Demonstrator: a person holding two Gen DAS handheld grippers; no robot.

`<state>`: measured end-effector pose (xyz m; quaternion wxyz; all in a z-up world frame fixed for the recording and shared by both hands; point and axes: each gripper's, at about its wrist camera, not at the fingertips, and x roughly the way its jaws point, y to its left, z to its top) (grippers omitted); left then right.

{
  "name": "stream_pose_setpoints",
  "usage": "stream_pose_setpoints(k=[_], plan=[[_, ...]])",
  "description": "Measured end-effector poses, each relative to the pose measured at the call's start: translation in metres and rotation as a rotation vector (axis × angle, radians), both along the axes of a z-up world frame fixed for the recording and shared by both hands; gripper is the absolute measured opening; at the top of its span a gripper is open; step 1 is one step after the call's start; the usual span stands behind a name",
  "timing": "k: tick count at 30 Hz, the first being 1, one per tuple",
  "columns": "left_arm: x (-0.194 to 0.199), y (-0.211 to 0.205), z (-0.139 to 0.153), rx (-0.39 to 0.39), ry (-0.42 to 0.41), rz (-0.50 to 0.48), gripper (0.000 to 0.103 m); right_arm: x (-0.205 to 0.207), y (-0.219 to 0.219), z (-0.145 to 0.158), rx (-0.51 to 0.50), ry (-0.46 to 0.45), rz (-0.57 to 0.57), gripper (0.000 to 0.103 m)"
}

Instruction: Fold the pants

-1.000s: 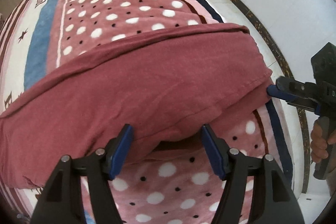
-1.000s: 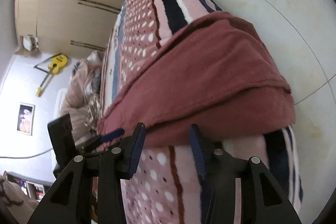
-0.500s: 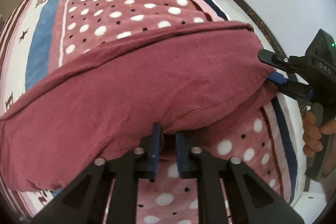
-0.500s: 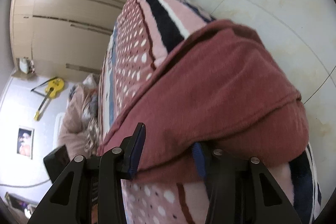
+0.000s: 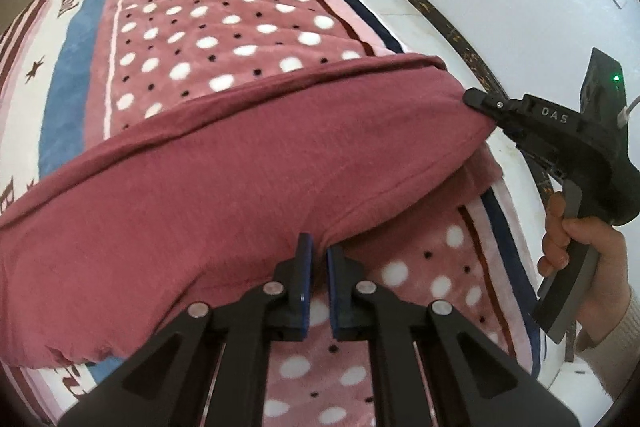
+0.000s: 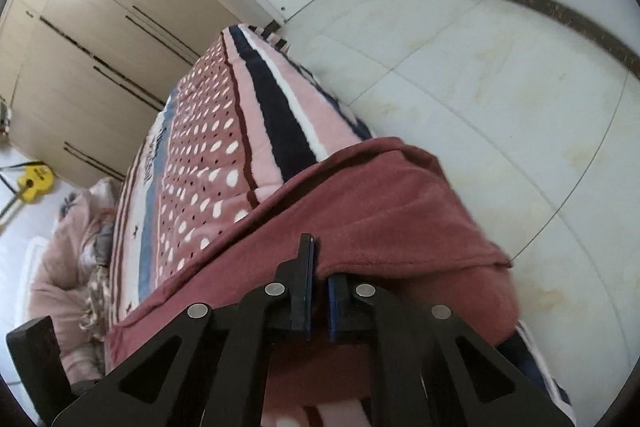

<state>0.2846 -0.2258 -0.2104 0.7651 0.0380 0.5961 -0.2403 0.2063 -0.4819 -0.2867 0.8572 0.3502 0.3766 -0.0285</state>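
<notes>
We find the maroon pants [image 5: 224, 187] lying folded across the near end of the spotted blanket [image 5: 224, 11]. The left gripper [image 5: 316, 251] pinches their near edge, jaws pressed together on the cloth. The right gripper [image 6: 318, 259], held in a hand [image 5: 576, 247], likewise clamps the fabric at the right-hand corner.

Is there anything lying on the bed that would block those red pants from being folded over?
Nothing visible does. Both grippers, left and right, are shut on the near edge of the pants, and the spotted blanket beyond shows nothing lying on it.
</notes>
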Motion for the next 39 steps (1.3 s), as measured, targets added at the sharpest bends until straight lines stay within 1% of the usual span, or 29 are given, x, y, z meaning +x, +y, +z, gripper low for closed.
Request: stream_pose_setpoints(k=[5,8,11,12,13,14,15,16,17,18,20,23,24,25,27,30,36,38,39], plan=[[-0.011,0.001,0.001,0.002,0.021,-0.030,0.004,-0.020,0.003,0.018,-0.065,0.009,0.024,0.000],[-0.016,0.001,-0.001,0.011,0.032,-0.038,0.004,-0.029,0.009,0.022,-0.105,0.022,0.033,0.000],[-0.018,-0.001,-0.008,0.028,0.045,-0.049,0.004,-0.033,0.011,0.020,-0.123,0.032,0.048,0.001],[-0.018,-0.001,-0.011,0.036,0.049,-0.049,0.004,-0.033,0.010,0.017,-0.118,0.036,0.054,0.004],[-0.018,-0.002,-0.015,0.044,0.057,-0.045,0.004,-0.032,0.007,0.012,-0.094,0.044,0.059,0.005],[-0.017,-0.001,-0.017,0.042,0.061,-0.041,0.004,-0.030,0.003,0.006,-0.059,0.060,0.053,0.005],[-0.017,-0.001,-0.018,0.035,0.064,-0.036,0.004,-0.028,-0.004,-0.002,-0.013,0.074,0.032,0.008],[-0.016,-0.001,-0.020,0.033,0.064,-0.033,0.004,-0.027,-0.009,-0.007,0.014,0.076,0.010,0.013],[-0.015,-0.001,-0.020,0.031,0.065,-0.031,0.004,-0.025,-0.016,-0.012,0.036,0.077,-0.022,0.023],[-0.015,-0.001,-0.021,0.031,0.067,-0.030,0.004,-0.025,-0.018,-0.015,0.037,0.078,-0.042,0.026],[-0.017,0.000,-0.023,0.030,0.069,-0.030,0.004,-0.021,-0.027,-0.022,0.055,0.071,-0.093,0.026],[-0.015,-0.001,-0.026,0.032,0.074,-0.030,0.004,-0.015,-0.039,-0.032,0.113,0.055,-0.145,0.026],[-0.015,-0.001,-0.027,0.032,0.075,-0.029,0.004,-0.013,-0.041,-0.034,0.112,0.051,-0.162,0.026],[-0.014,-0.001,-0.028,0.032,0.078,-0.027,0.004,-0.011,-0.044,-0.034,0.093,0.052,-0.180,0.025],[-0.011,-0.001,-0.031,0.034,0.080,-0.026,0.004,-0.007,-0.049,-0.033,0.060,0.047,-0.198,0.003],[-0.009,-0.003,-0.032,0.040,0.083,-0.031,0.004,-0.007,-0.051,-0.018,-0.015,0.033,-0.203,0.001],[-0.005,-0.009,-0.030,0.051,0.080,-0.037,0.004,-0.020,-0.043,0.018,-0.173,-0.002,-0.142,0.000],[-0.004,-0.011,-0.028,0.056,0.080,-0.036,0.004,-0.025,-0.041,0.021,-0.212,-0.001,-0.123,0.000],[-0.004,-0.012,-0.026,0.058,0.081,-0.034,0.004,-0.027,-0.042,0.016,-0.219,0.016,-0.110,0.001]])
